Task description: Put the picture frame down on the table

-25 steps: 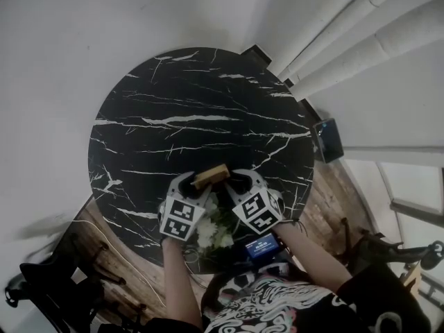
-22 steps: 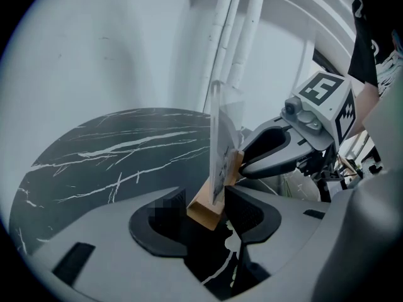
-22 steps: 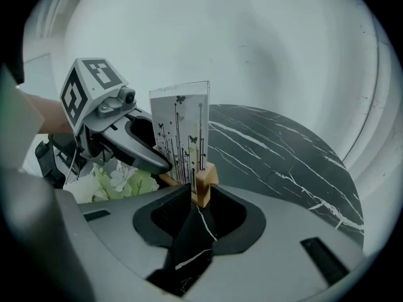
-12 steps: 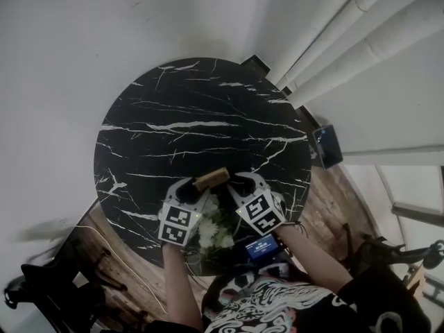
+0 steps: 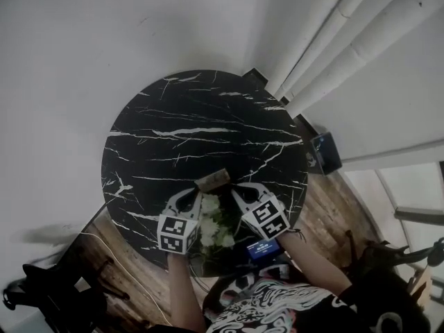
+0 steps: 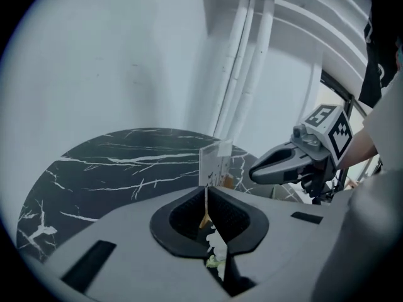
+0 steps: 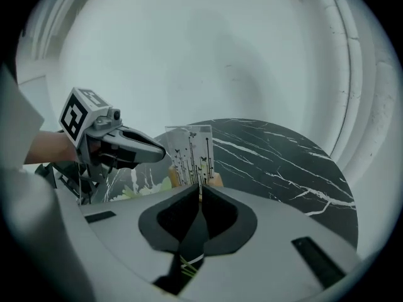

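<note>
The picture frame is a clear panel printed with white flowers (image 5: 211, 222) on a wooden base (image 5: 212, 180). It stands over the near part of the round black marble table (image 5: 187, 130). My left gripper (image 5: 192, 195) is shut on the panel's left edge and my right gripper (image 5: 238, 189) on its right edge. In the left gripper view the panel (image 6: 216, 162) rises from the closed jaws, with the right gripper (image 6: 296, 159) beyond. In the right gripper view the panel (image 7: 192, 151) stands upright and the left gripper (image 7: 129, 145) is beside it. Whether the base touches the table cannot be told.
A device with a blue screen (image 5: 261, 247) lies at the table's near edge by the person's body. A dark box (image 5: 325, 151) sits on the wooden floor to the right. White pipes (image 5: 333, 40) run up the wall behind, and a black stand (image 5: 48, 290) is at lower left.
Both grippers' marker cubes have drawn back toward the person while the wooden base stays about where it was. More of the flowered panel shows between them. The head view has shifted slightly.
</note>
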{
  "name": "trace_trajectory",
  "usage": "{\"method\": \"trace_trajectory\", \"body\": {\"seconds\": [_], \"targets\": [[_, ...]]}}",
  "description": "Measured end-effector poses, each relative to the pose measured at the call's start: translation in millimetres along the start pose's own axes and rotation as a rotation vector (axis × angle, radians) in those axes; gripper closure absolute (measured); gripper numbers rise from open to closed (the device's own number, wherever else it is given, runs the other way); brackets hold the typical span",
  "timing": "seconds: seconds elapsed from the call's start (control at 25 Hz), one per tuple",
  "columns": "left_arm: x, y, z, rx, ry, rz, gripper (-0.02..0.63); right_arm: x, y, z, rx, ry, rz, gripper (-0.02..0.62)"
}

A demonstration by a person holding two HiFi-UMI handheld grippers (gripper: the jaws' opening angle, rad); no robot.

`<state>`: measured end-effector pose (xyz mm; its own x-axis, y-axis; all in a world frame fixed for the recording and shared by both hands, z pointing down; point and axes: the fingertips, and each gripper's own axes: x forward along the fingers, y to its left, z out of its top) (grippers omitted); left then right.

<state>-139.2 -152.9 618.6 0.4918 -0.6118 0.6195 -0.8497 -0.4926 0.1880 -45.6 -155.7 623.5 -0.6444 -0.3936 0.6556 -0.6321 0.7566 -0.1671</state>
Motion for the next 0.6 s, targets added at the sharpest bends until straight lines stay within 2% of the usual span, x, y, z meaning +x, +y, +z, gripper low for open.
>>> {"method": "trace_trajectory", "body": {"seconds": [0.24,0.36,0.44,0.6], "targets": [[-15,-14,7,-0.006,-0.033,0.028,0.592,-20,7,9,-0.005,-0.046,-0.024,0.571],[-24,-22,5,-0.016,-0.039,0.031,0.592,-33,10,16,0.081,-0.11,0.012,0.574],[-31,-28,6,-0.041,-0.058,0.025,0.592,-43,13,19,0.134,-0.145,0.029,0.574],[-47,-34,10,-0.136,-0.106,0.036,0.592,-59,17,15,0.094,-0.148,0.004,0.574]]}}
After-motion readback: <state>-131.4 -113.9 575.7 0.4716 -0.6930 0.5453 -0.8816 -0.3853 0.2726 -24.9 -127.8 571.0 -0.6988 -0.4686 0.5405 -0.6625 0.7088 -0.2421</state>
